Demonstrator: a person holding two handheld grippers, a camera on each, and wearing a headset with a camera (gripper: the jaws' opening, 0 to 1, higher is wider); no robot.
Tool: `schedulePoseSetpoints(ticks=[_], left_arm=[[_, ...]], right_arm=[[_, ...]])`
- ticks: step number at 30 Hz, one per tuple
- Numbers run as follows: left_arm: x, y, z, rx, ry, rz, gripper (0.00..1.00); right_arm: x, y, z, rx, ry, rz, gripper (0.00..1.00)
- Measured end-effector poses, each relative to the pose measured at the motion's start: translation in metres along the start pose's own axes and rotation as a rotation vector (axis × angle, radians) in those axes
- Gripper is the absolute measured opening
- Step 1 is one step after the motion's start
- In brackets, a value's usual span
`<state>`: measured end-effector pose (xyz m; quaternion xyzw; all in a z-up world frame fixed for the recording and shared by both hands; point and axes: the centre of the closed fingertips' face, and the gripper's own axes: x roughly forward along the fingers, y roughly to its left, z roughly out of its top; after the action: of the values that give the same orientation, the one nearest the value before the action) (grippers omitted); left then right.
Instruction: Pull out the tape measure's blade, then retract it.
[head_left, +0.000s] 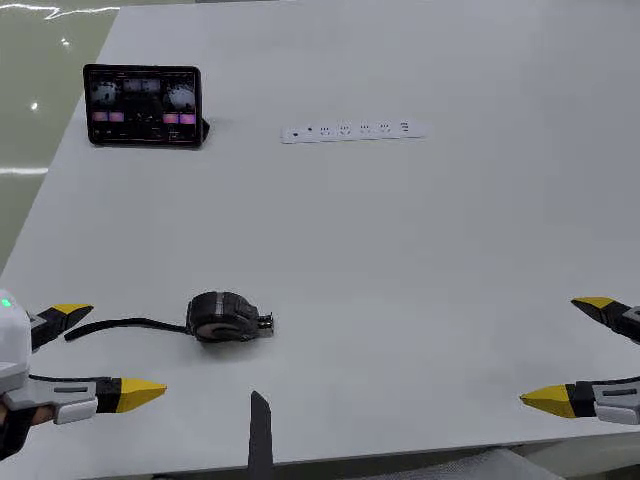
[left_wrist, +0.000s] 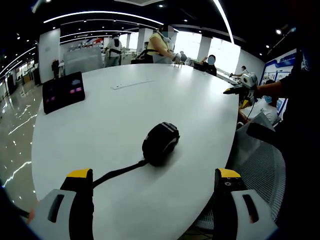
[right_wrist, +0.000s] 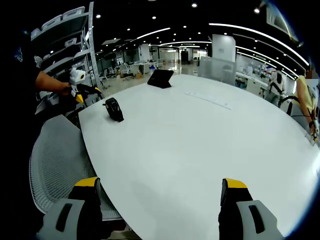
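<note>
A black tape measure (head_left: 224, 317) lies on the white table (head_left: 400, 250) near its front edge, with a black wrist strap (head_left: 120, 325) trailing left. Its blade is in, with only the hook at its right end. My left gripper (head_left: 115, 355) stands open at the front left, its yellow tips on either side of the strap's end. In the left gripper view the tape measure (left_wrist: 161, 142) lies ahead of the open left gripper (left_wrist: 152, 182). My right gripper (head_left: 575, 350) is open at the far right, well apart from the tape measure (right_wrist: 113, 108).
A tablet (head_left: 143, 105) stands propped at the back left and a white power strip (head_left: 355, 130) lies at the back middle. A mesh chair (right_wrist: 60, 165) sits at the table's front edge. People stand beyond the far side.
</note>
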<state>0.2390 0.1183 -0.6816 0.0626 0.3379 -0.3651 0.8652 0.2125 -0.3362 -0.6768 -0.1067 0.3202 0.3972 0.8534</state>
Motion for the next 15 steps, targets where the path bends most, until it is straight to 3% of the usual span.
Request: schedulePoseSetpoints(ticks=[5,8,9,15], left_arm=[[0.001,-0.003,0.002,0.004,0.000,-0.011,0.99],[0.003,-0.010,0.002,-0.019,0.017,-0.049,0.99],[0.004,-0.009,0.005,0.008,0.001,-0.029,0.99],[0.006,-0.008,0.008,0.005,0.002,-0.027,0.99]], right_arm=[[0.005,0.001,0.010,-0.016,-0.016,0.008,0.99],[0.008,0.001,0.013,-0.025,-0.021,0.011,0.99],[0.009,0.002,0.013,-0.027,-0.022,0.014,0.99],[0.011,0.003,0.016,-0.036,-0.027,0.023,0.99]])
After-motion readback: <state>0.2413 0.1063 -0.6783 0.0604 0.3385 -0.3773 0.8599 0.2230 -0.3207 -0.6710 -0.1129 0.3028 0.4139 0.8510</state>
